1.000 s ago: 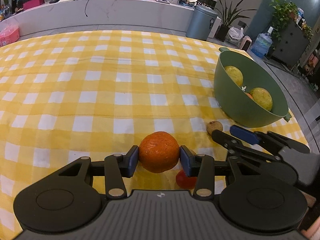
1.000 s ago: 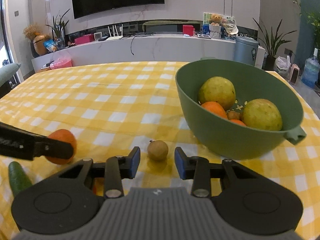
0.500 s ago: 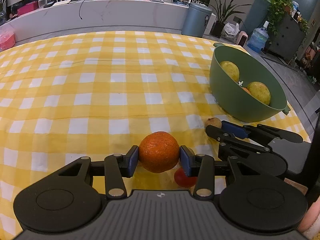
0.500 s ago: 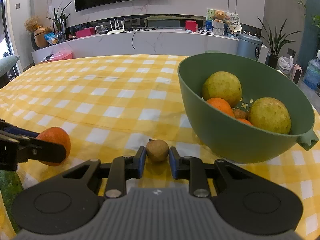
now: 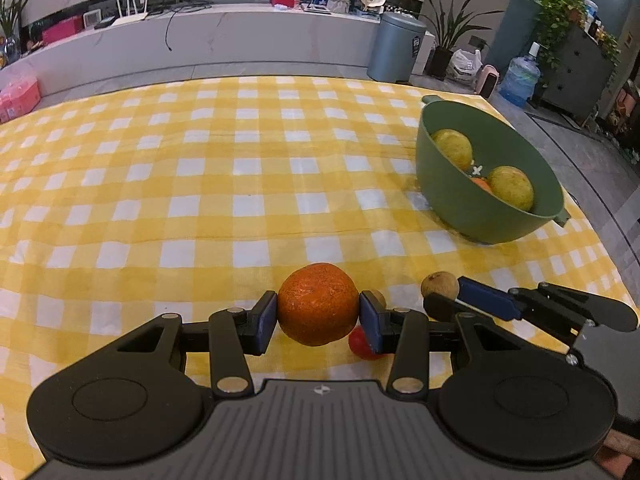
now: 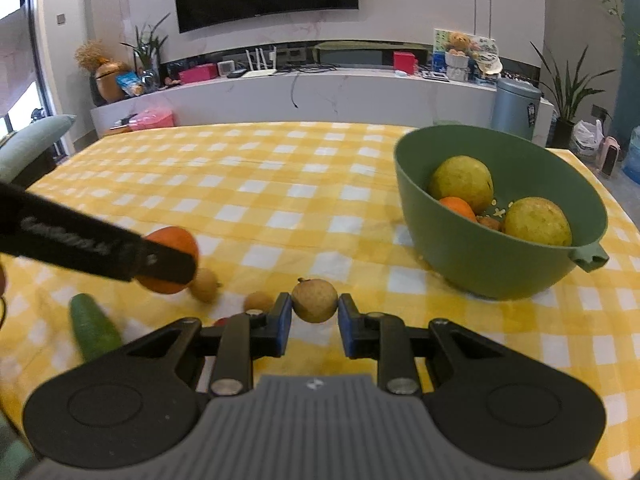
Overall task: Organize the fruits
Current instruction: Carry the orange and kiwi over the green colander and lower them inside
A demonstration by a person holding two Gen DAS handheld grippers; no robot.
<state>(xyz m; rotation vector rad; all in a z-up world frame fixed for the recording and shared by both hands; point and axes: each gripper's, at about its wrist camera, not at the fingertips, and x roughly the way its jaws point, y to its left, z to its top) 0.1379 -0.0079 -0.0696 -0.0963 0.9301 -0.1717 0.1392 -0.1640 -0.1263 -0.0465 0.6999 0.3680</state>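
Observation:
My left gripper (image 5: 318, 318) is shut on an orange mandarin (image 5: 318, 304) and holds it above the yellow checked tablecloth. My right gripper (image 6: 314, 316) is shut on a small brown longan (image 6: 314, 300), lifted off the cloth; it also shows in the left wrist view (image 5: 439, 286). The green bowl (image 6: 480, 268) stands to the right, holding two yellow-green fruits (image 6: 460, 178), an orange (image 6: 458, 208) and small brown fruit. In the right wrist view the left gripper's finger (image 6: 96, 246) crosses in front of the mandarin (image 6: 176, 240).
On the cloth at the left lie two more longans (image 6: 204, 280), a green cucumber (image 6: 94, 328) and a small red fruit (image 5: 360, 344). The table edge runs just right of the bowl (image 5: 480, 220). A grey bin (image 5: 396, 52) stands beyond the table.
Both grippers have risen with their fruit. The right gripper closed on the longan and lifted it off the cloth. The left still holds the mandarin.

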